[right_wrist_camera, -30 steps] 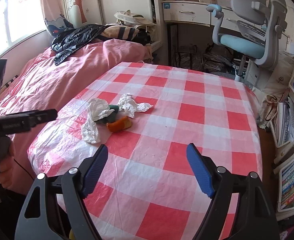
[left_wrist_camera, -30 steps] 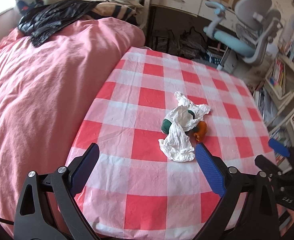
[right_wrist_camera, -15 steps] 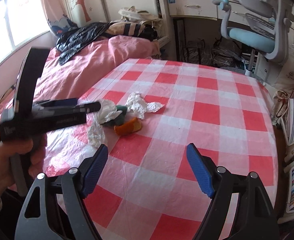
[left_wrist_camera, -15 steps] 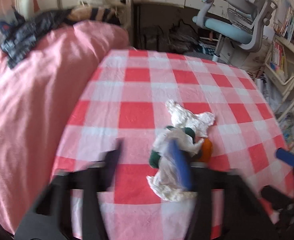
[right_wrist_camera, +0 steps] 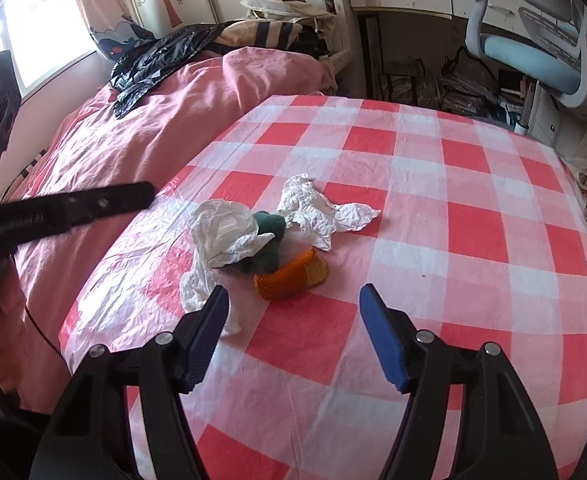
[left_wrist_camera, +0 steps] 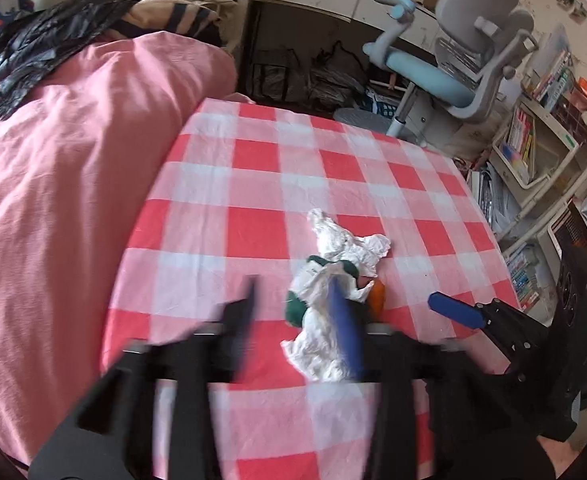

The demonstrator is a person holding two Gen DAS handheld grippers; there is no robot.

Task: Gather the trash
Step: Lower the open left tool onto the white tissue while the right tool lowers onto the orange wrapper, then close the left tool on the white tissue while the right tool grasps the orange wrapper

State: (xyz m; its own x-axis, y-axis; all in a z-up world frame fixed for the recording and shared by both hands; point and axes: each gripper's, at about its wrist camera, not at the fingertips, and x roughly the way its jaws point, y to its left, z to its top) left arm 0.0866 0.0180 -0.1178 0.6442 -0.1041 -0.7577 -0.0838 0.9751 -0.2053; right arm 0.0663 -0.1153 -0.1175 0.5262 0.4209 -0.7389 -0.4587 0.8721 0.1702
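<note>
A pile of trash lies on the red and white checked table point(right_wrist_camera: 473, 216): crumpled white tissues point(right_wrist_camera: 225, 228) point(left_wrist_camera: 345, 244), a dark green wad point(right_wrist_camera: 269, 236) point(left_wrist_camera: 295, 308) and an orange peel point(right_wrist_camera: 293, 274) point(left_wrist_camera: 377, 296). My left gripper point(left_wrist_camera: 293, 312) is open and blurred, just short of the pile, its right finger over the near tissue. Its side also shows in the right wrist view point(right_wrist_camera: 73, 208). My right gripper point(right_wrist_camera: 293, 312) is open and empty, just in front of the orange peel. One of its fingers also shows in the left wrist view point(left_wrist_camera: 453, 312).
A bed with a pink duvet point(left_wrist_camera: 53, 184) borders the table's left side, with a black plastic bag point(right_wrist_camera: 157, 60) on it. A blue-grey office chair point(left_wrist_camera: 465, 64) and a desk stand behind the table. Bookshelves point(left_wrist_camera: 533, 152) line the right.
Both grippers have moved forward toward the trash pile. My left gripper's jaws have narrowed and now blur over the near tissue. The trash has not moved.
</note>
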